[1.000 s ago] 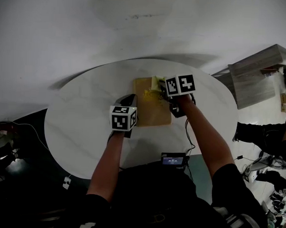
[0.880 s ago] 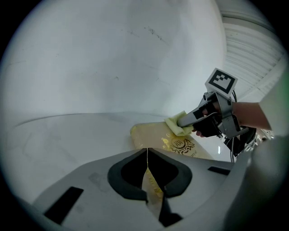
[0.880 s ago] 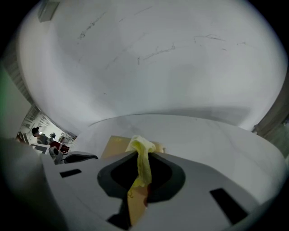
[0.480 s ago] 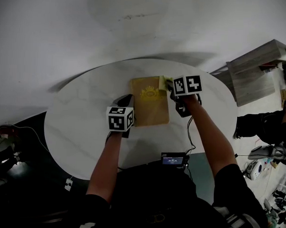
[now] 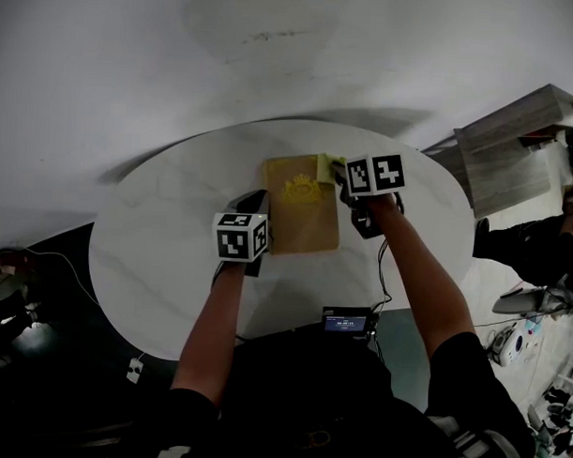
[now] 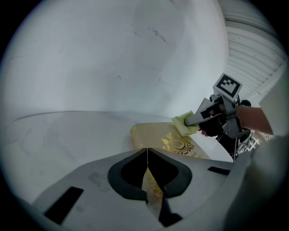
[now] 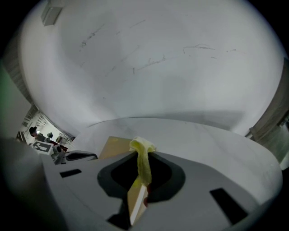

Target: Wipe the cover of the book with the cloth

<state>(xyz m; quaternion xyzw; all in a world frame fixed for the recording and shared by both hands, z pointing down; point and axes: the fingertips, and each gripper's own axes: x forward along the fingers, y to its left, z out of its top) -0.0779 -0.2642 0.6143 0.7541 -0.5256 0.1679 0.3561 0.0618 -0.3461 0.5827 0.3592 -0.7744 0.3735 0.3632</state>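
1. While the left gripper [image 6: 147, 152] rests with its jaws closed at the left edge of the book [image 5: 304, 219], the book lies mid-frame on the table [image 5: 163, 257].
2. The right gripper [image 7: 142, 158] pinches the yellow cloth [image 7: 142, 146] at the book's upper right corner.

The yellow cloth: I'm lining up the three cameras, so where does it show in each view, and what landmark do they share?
Head view: cloth at the far right corner of the book, at the tip of the right gripper.
Left gripper view: cloth right of centre, pinched by the right gripper.
Right gripper view: cloth bottom centre, between its fingers.
Shared landmark: the tan book on the white table.
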